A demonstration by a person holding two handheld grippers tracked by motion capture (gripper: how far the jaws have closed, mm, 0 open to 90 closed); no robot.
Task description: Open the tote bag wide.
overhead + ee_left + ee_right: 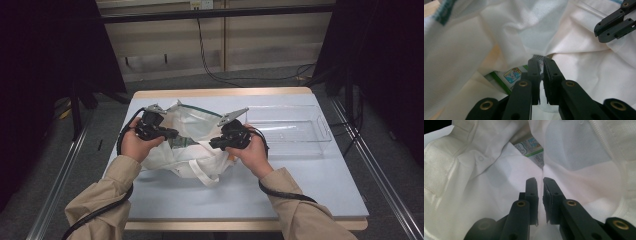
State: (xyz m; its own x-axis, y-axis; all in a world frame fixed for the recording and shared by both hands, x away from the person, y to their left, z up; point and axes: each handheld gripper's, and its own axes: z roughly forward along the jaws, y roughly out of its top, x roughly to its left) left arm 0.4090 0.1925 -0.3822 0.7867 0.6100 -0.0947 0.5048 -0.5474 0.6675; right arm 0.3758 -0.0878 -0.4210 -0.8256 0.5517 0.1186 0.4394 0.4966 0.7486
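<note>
White cloth bag [192,145], crumpled, mouth agape; left gripper [541,62] and right gripper [539,181] each pinch its fabric.

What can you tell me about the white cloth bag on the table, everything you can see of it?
The white cloth bag lies crumpled on the pale blue table, left of a clear plastic tray. It looks like soft woven fabric with a teal-edged rim, a strap looping toward the person, and a snap button in the right gripper view. The left gripper and right gripper each pinch a fold of it, holding its mouth apart. Inside shows a printed green-and-white package.
</note>
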